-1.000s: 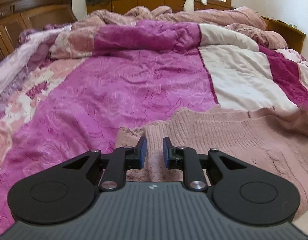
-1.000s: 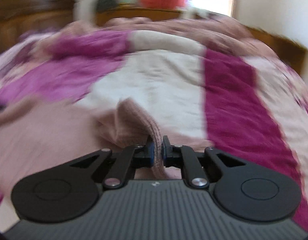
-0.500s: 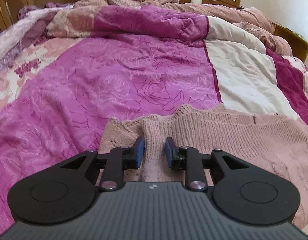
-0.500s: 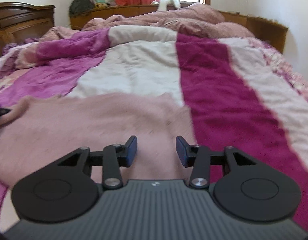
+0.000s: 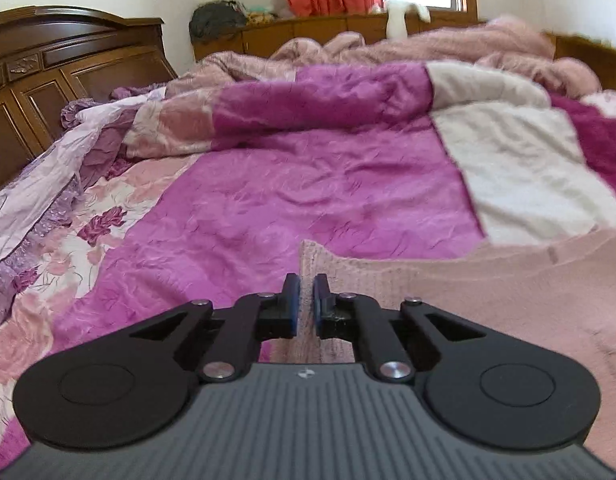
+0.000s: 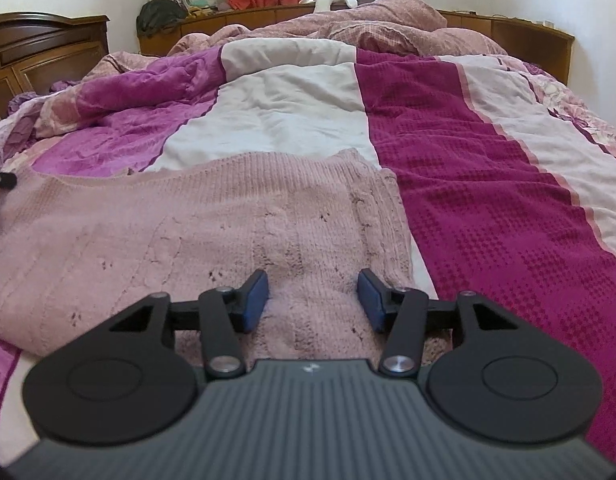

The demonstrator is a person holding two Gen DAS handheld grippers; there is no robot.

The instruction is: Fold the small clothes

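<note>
A pale pink knitted sweater (image 6: 212, 232) lies spread on the bed. In the left wrist view my left gripper (image 5: 305, 300) is shut on the sweater's (image 5: 468, 288) left edge, which stands up as a raised fold between the blue pads. In the right wrist view my right gripper (image 6: 313, 300) is open and empty, low over the sweater's right part, pads wide apart. The left gripper's tip (image 6: 2, 179) shows at the far left edge of that view.
The bed is covered by a rumpled quilt with magenta (image 5: 308, 200), white (image 6: 276, 112) and dark crimson (image 6: 488, 200) panels. A dark wooden headboard (image 5: 60, 64) stands at the left. A low wooden shelf (image 6: 248, 20) runs behind the bed under the window.
My right gripper let go of the sweater and opened wide. My left gripper closed on the sweater's left edge and lifted it; its view tilted up.
</note>
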